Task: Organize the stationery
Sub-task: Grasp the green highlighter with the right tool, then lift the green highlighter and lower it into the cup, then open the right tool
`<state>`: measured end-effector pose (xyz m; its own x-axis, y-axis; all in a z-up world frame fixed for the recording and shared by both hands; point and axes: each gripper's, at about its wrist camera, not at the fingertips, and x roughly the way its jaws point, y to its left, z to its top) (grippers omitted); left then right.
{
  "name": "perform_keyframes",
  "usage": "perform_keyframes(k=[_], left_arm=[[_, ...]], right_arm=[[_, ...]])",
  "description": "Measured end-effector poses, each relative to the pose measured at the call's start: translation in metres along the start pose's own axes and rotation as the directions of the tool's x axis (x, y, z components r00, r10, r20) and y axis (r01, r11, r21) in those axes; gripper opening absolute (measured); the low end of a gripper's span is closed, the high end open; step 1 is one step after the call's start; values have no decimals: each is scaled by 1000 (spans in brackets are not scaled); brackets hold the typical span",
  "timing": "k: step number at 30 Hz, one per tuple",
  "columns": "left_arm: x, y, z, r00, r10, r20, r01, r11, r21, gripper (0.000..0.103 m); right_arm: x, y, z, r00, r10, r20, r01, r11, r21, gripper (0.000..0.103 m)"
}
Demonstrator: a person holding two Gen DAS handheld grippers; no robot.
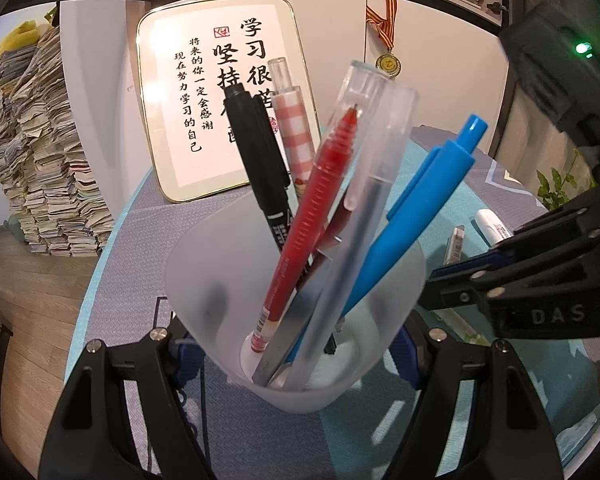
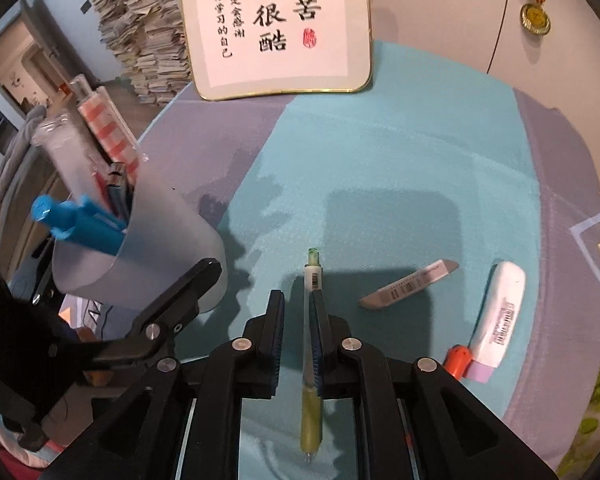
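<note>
Right gripper [image 2: 298, 332] astride green pen [image 2: 312, 360]

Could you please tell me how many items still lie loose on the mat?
3, unless some are hidden: green pen between the right jaws, grey case beside it, white corrector farthest right.

1. Left wrist view: looks forward and slightly down, very close over the frosted pen cup [image 1: 296, 300], towards the framed calligraphy board [image 1: 220, 96].
2. Right wrist view: steeply downward, near the tabletop mat [image 2: 400, 160].
3. Shared: cup, board, mat, hanging medal [image 2: 535, 18].
</note>
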<state>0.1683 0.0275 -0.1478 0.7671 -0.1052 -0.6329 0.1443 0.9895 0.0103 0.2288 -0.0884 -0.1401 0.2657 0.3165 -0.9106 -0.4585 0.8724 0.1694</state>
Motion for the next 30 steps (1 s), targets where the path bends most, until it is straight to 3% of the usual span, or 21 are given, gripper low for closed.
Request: perform_keyframes(k=[9, 16, 23, 30], left_arm=[[0, 0, 0, 1000, 0, 0, 0, 1000, 0, 75], [1, -1, 0, 1000, -3, 0, 3, 1000, 2, 75], [1, 1, 0, 1000, -3, 0, 3, 1000, 2, 75], [1, 1, 0, 1000, -3, 0, 3, 1000, 2, 75]], right_arm=[[21, 5, 10, 999, 5, -37, -6, 1000, -3, 12], [16, 7, 7, 998, -56, -8, 56, 998, -19, 12], [-43, -3, -13, 988, -29, 149, 26, 999, 23, 11], [-113, 12, -32, 942, -35, 334, 37, 999, 1, 11]])
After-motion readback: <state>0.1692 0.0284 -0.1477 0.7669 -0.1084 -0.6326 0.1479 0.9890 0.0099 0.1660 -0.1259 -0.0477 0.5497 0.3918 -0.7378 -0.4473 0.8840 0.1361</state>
